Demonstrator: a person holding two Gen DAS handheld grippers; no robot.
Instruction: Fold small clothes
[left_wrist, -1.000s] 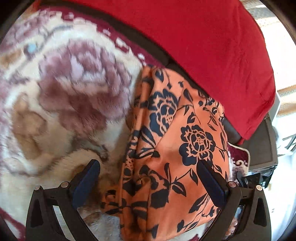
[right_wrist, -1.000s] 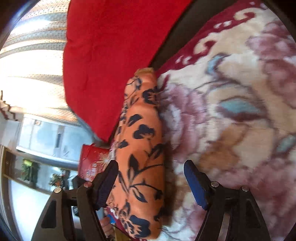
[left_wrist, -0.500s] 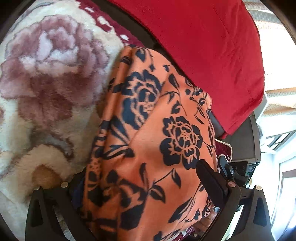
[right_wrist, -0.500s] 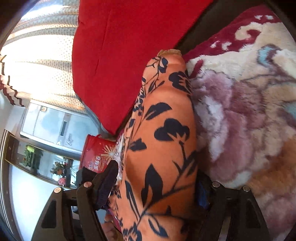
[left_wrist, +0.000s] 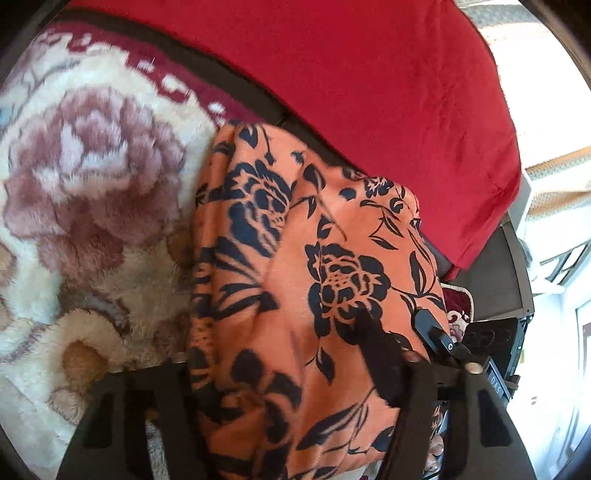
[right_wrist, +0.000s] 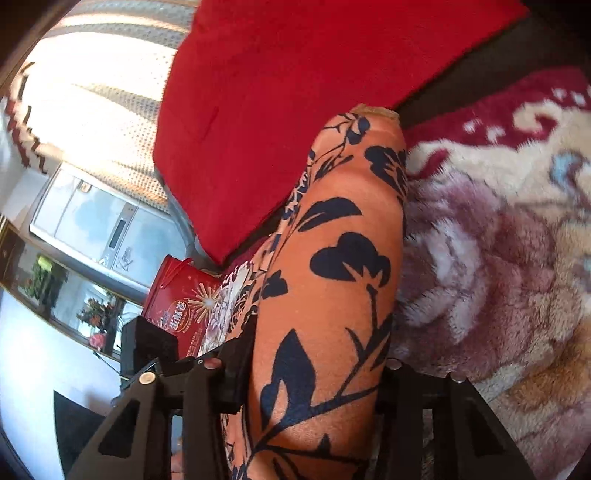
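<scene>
On a plush cream blanket (left_wrist: 92, 266) patterned with large mauve roses and a dark red border lies the orange fabric garment with a navy floral print (left_wrist: 295, 280), gathered into a thick, long bundle. Its far end reaches almost to a red cloth cushion (left_wrist: 369, 92) that stands behind the blanket.

From the left wrist camera, the left gripper (left_wrist: 291, 354) straddles the near end of the bundle. Its two black fingers press in against the cloth from either side, closed as far as the thick fabric allows, and the garment bulges up between them (the left finger is mostly hidden under a fold). Just beyond the right finger a second black tool part (left_wrist: 432, 332) shows at the garment's far edge.

From the right wrist camera, the right gripper (right_wrist: 314, 354) clamps the same garment (right_wrist: 332, 277) in a similar way: both black fingers sit tight against the sides of the rolled cloth, which fills the whole gap and runs away from the camera toward the cushion (right_wrist: 295, 92). The blanket (right_wrist: 498, 258) lies to the right of the bundle. To the left, off the blanket, stands a red gift box with gold lettering (right_wrist: 181, 302), and farther back a bright curtained window (right_wrist: 92, 110).
</scene>
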